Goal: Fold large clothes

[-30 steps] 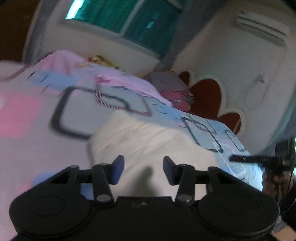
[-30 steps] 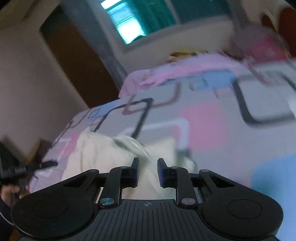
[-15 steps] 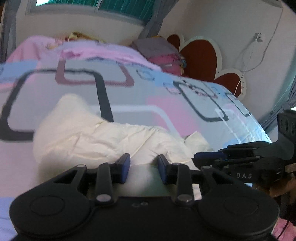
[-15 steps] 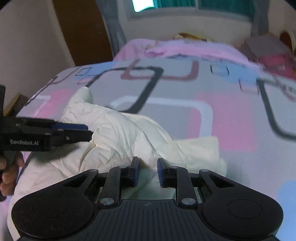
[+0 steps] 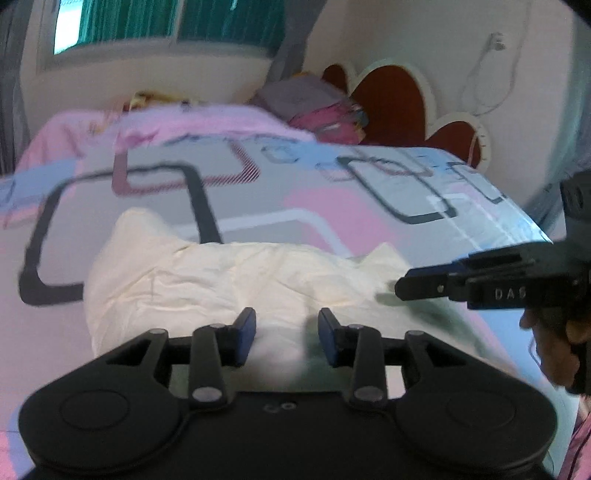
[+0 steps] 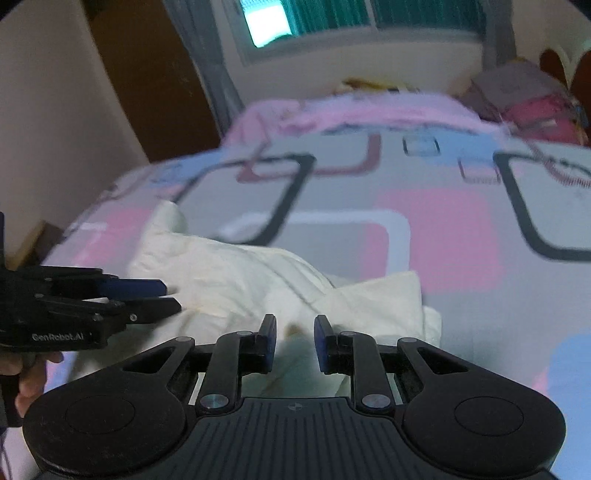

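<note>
A: Biggest thing first?

B: The bed (image 5: 369, 206). It filled both views, with a sheet printed in pink, blue and grey blocks and dark rounded squares. A pink blanket (image 5: 177, 122) lay bunched along the far edge below the window (image 6: 332, 18), and a pile of pink and grey cloth (image 5: 325, 107) sat beside the red scalloped headboard (image 5: 395, 99).

A: And the garment?

B: A cream garment (image 5: 229, 277) lay crumpled on the near part of the sheet, right in front of both claws. One corner poked up at its far left and another flap stuck out to the right (image 6: 384, 295).

A: Left claw?

B: The left gripper (image 5: 287, 334) had its jaws opening, with a modest gap. Cream cloth showed in the gap beyond the blue pads (image 5: 245, 332), but the pads were not pressing on it. It held nothing.

A: Right claw?

B: The right gripper (image 6: 294, 341) had a narrower gap and was parted too. Cloth lay under and beyond the tips and was not pinched. In the left view its tips (image 5: 417, 284) hovered over the garment's right edge.

A: Any text?

B: "GenRobot.AI" was readable on the side of the left gripper in the right view (image 6: 57, 336). "DAS" was readable on the right gripper's side (image 5: 509, 293); the rest was cut off.

A: Hands?

B: One hand (image 6: 33, 373) was partly visible on the left handle and the other hand (image 5: 557, 350) on the right handle. Both views were blurred.
</note>
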